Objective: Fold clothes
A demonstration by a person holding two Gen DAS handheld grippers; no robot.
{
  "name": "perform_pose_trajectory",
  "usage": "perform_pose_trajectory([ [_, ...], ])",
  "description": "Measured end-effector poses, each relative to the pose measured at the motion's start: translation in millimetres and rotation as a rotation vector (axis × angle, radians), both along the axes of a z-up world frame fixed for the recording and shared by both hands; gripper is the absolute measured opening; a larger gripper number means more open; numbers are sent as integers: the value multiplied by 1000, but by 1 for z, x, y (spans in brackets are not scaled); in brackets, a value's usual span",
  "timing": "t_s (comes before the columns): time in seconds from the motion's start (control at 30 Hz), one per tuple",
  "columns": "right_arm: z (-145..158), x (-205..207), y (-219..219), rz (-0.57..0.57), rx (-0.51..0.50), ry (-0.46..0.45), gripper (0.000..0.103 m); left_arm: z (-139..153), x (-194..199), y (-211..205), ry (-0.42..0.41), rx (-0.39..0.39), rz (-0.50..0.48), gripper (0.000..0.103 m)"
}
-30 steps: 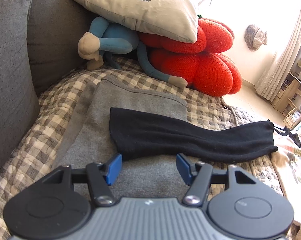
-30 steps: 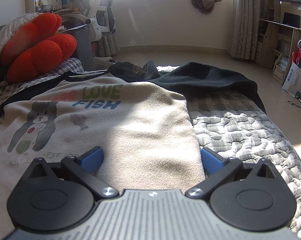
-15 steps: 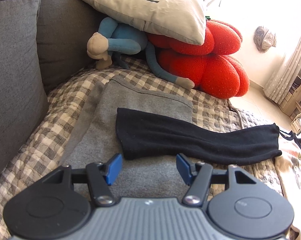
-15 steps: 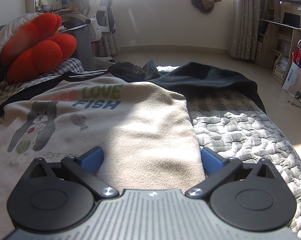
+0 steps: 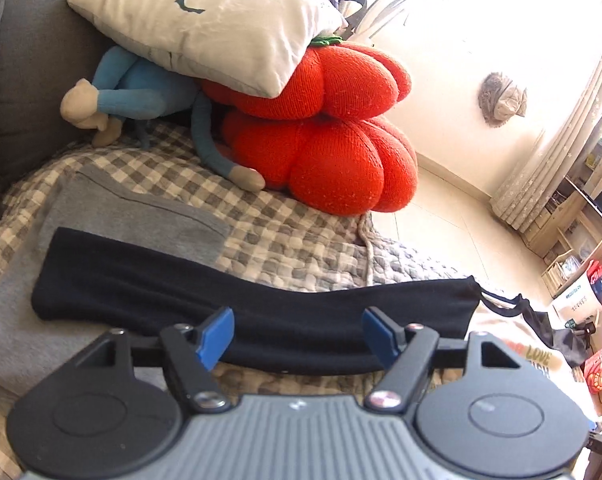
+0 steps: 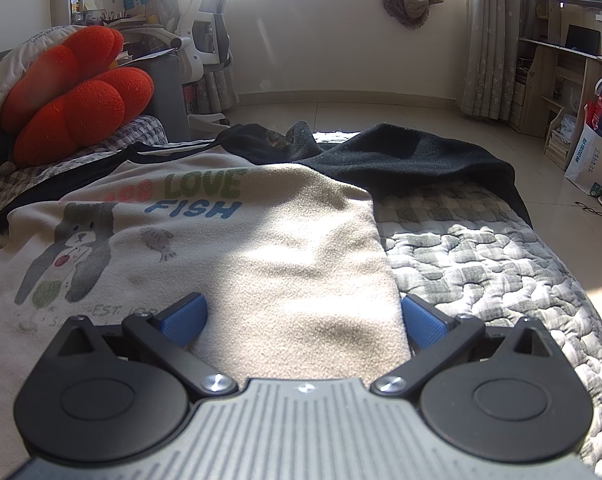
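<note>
Just ahead of the left gripper (image 5: 297, 334) a black sleeve (image 5: 261, 304) is laid crosswise on the checked quilt (image 5: 301, 240), its long axis running left to right, its far end draped over a grey folded garment (image 5: 113, 216). This gripper is nearer to it — its jaws have just been widened, and nothing is clamped between them. The right gripper (image 6: 303, 320) is held wide open at the hem of the cream sweatshirt (image 6: 261, 248) — the edge lies between the pads, ungripped.
</note>
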State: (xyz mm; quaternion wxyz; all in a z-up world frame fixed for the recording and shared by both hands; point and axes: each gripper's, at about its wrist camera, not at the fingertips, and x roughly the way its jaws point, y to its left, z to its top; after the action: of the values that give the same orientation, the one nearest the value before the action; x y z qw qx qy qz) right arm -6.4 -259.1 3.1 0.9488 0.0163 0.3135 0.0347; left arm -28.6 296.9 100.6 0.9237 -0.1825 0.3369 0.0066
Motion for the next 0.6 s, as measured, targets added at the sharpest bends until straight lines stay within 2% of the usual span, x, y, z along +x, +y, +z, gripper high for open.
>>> perform_pose_trajectory([
  [0.23, 0, 0, 0, 0, 0, 0, 103, -47, 19, -52, 88, -94, -27, 73],
  [0.33, 0, 0, 0, 0, 0, 0, 103, -60, 27, -62, 82, -64, 6, 73],
  [0.43, 0, 0, 0, -1, -1, -3, 103, -78, 37, -48, 88, -142, 110, 73],
  [0.5, 0, 0, 0, -1, 0, -1, 103, -87, 40, -40, 71, -191, 151, 68],
  [0.53, 0, 0, 0, -1, 0, -2, 103, -91, 41, -38, 58, -204, 162, 51],
  [0.57, 0, 0, 0, -1, 0, -1, 103, -93, 41, -39, 49, -198, 163, 14],
  [0.6, -1, 0, 0, -1, 0, -2, 103, -94, 39, -38, 43, -214, 159, 6],
])
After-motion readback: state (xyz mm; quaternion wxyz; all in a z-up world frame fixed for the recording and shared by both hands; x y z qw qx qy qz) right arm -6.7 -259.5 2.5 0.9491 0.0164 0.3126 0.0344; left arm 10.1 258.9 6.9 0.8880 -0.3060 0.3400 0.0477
